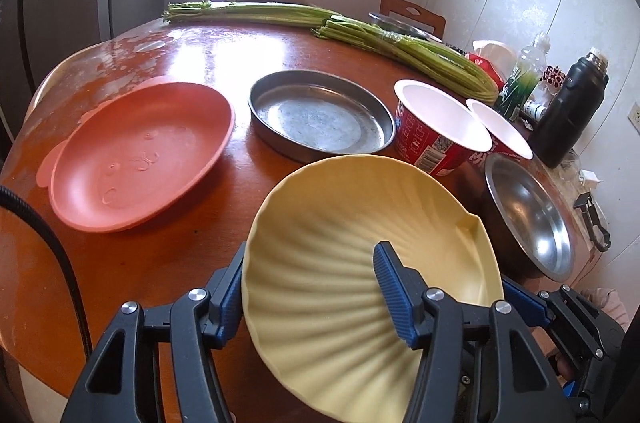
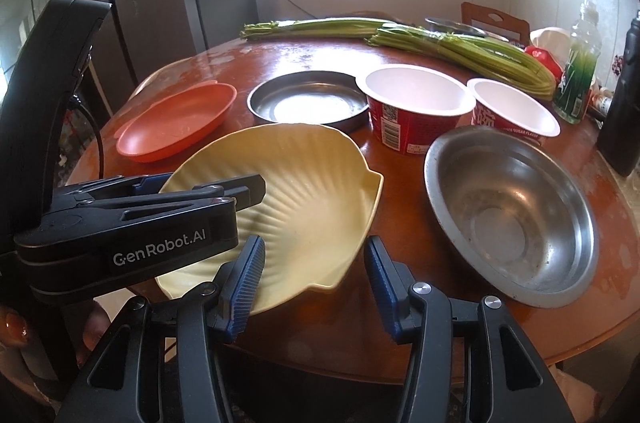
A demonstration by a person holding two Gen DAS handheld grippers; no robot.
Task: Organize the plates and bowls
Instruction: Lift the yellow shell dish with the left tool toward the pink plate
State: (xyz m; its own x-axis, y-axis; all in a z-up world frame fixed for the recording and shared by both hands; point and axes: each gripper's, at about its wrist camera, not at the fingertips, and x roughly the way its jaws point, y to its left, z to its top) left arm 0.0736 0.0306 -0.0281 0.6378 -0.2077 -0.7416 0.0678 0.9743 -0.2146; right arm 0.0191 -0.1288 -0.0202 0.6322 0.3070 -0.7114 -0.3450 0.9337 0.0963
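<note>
The round wooden table [image 2: 400,71] filled both views, its red-brown top glossy and streaked with pale residue toward the far-left edge. Two long bundles of green stalks [image 1: 360,35] lay across its far side.

The steel bowl [image 2: 512,215] sat at the near right, upright. The yellow shell-shaped plate [image 2: 304,191] lay left of it near the front edge, its ribbed inside facing up. The salmon-pink plate [image 1: 136,163] sat further left, and a shallow round metal pan [image 1: 320,115] stood behind the yellow plate. Two red paper bowls with white insides [image 2: 416,91] stood side by side to the right of the pan, close together; whether they touched could not be told.

Left gripper [image 1: 316,295]: jaws straddled the near-left rim of the yellow plate, one blue pad outside the rim, the other inside over the ribbed surface. Left wrist view showed a gap at the inner pad; pressing contact could not be confirmed.

Right gripper [image 2: 316,283]: jaws partly apart, nothing clamped. Its left pad overlapped the near rim of the yellow plate in the right wrist view; the right pad stood clear over the table.

A dark flask [image 1: 572,111] and a plastic bottle [image 2: 580,71] stood at the far right.
</note>
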